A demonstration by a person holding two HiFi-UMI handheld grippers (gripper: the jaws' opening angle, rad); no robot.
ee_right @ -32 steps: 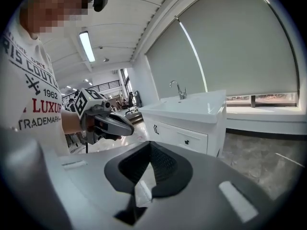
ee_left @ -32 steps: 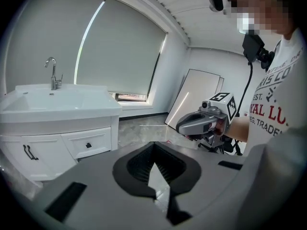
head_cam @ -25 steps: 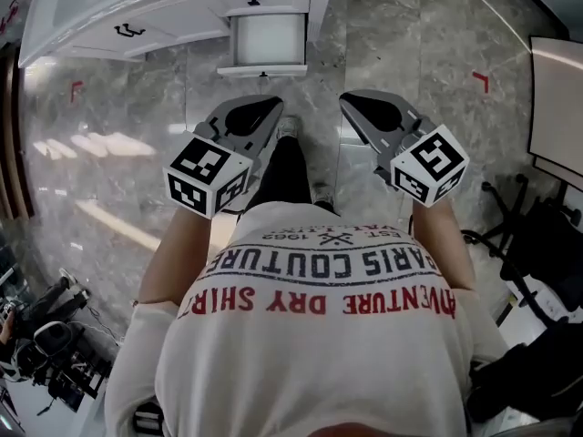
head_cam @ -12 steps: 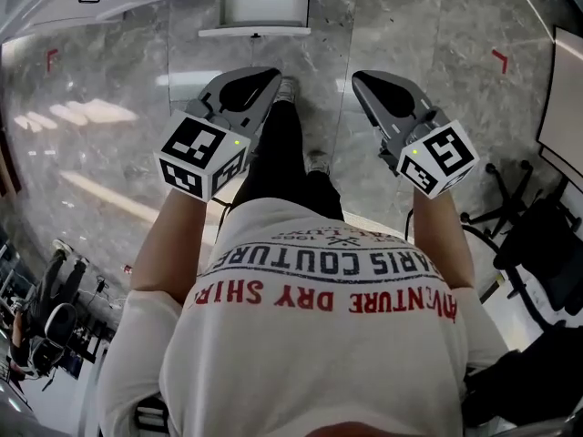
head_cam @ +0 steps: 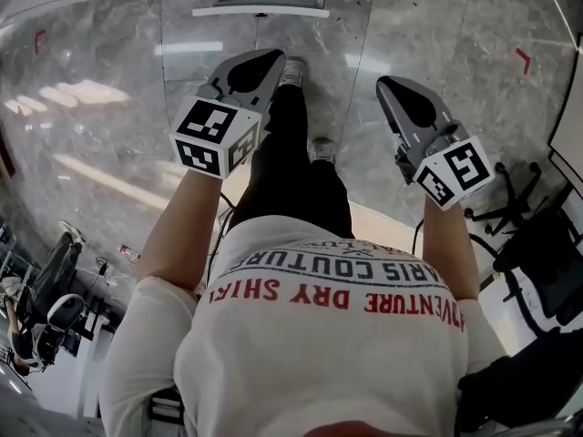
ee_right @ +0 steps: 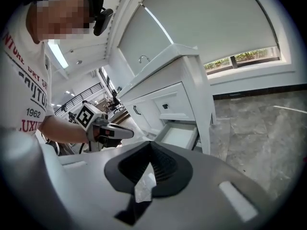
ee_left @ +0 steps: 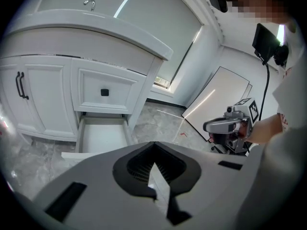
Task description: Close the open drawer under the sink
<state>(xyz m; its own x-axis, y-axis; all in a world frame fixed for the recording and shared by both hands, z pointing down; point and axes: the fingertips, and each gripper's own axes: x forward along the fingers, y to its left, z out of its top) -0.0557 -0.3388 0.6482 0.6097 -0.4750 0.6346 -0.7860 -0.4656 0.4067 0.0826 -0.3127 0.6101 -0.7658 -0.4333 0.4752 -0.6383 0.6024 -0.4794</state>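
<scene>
- Now on approach: drawer (ee_left: 102, 134) open, out of reach.
- Both pinched together, empty: left tongs (ee_left: 161, 195), right tongs (ee_right: 139, 195).
- Next, I'd step in and push its front.

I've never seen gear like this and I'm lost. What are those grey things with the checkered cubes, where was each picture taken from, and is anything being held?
There is no robot here. A person holds a hand tool in each hand: the left gripper and the right gripper. Each has two jaws, and the patterned cube is part of the tool.

The head view comes from a camera on the person's head looking steeply down, so you see their shirt, their legs and the marble floor.

The other two views come from cameras riding on the grippers, looking along the jaws. Both show a white sink cabinet with its bottom drawer pulled out.

Both pairs of jaws are together and hold nothing. Neither touches the drawer.
</scene>
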